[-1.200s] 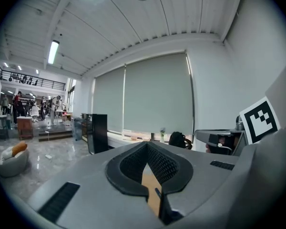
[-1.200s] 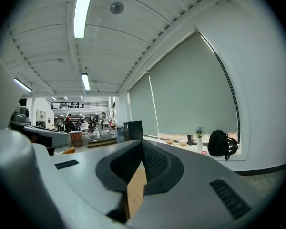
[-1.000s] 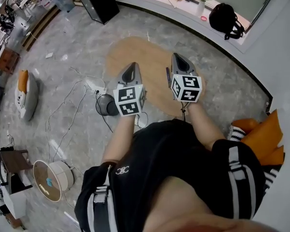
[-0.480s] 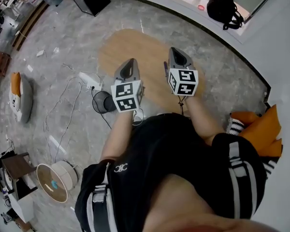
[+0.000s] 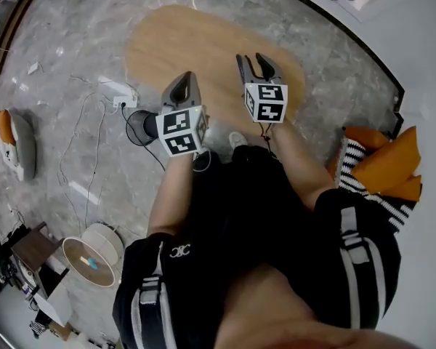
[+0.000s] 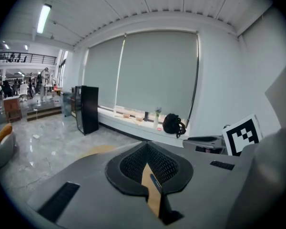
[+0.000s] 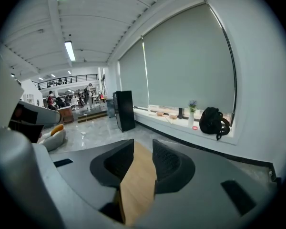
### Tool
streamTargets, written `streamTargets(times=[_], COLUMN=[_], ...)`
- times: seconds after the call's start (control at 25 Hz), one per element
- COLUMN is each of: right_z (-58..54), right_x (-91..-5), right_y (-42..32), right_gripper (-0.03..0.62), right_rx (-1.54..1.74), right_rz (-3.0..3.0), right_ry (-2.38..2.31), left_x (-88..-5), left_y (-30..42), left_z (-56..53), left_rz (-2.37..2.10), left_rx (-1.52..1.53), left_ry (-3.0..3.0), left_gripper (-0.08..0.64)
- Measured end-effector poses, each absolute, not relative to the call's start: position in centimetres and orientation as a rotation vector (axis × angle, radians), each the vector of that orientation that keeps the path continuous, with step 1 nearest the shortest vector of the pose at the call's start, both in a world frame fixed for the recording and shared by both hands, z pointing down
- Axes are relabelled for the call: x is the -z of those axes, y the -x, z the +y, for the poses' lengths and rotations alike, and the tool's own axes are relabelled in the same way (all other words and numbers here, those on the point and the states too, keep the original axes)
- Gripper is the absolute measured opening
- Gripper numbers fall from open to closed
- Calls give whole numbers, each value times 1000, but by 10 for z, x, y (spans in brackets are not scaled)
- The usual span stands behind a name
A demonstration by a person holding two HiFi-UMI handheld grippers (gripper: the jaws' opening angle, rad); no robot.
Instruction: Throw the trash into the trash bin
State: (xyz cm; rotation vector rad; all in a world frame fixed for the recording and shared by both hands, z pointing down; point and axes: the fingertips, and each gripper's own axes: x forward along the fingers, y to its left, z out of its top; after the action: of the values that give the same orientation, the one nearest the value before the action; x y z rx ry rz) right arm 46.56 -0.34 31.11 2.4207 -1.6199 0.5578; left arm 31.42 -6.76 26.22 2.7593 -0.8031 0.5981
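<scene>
A small black round trash bin (image 5: 139,126) stands on the grey floor, just left of my left gripper (image 5: 184,80). In the left gripper view, the left gripper (image 6: 147,151) has its jaws shut with nothing in them. My right gripper (image 5: 254,61) hovers over the right end of an oval wooden surface (image 5: 192,46). Its jaws are opening, and the right gripper view shows only the wood through the gap of the right gripper (image 7: 143,145). I see no trash in either gripper.
A power strip (image 5: 117,102) and loose cables lie beside the bin. A grey beanbag (image 5: 16,145) sits far left, a round side table (image 5: 91,257) lower left, and orange cushions (image 5: 389,162) to the right. A black backpack (image 7: 214,121) rests on the window ledge.
Both grippers have come down toward the floor and the head view has tilted lower. The right jaws, shut before, now stand apart. The left jaws stay shut.
</scene>
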Motion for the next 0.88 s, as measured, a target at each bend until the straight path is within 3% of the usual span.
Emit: streamTargets(times=[0.56,0.88], right_z=[-22,-35], right_x=[-544,-665], right_y=[-475,-491], right_gripper=[121,143], right_rx=[-843,-825], right_rz=[-1521,-1470], right_ry=[-2202,-2055], left_x=[-489,-611], left_y=[-344,-351], left_z=[-67,-68], left_rz=[-668,-641], left_rx=[-807,-880], left_ry=[-2528,-2466], left_gripper=[12,12])
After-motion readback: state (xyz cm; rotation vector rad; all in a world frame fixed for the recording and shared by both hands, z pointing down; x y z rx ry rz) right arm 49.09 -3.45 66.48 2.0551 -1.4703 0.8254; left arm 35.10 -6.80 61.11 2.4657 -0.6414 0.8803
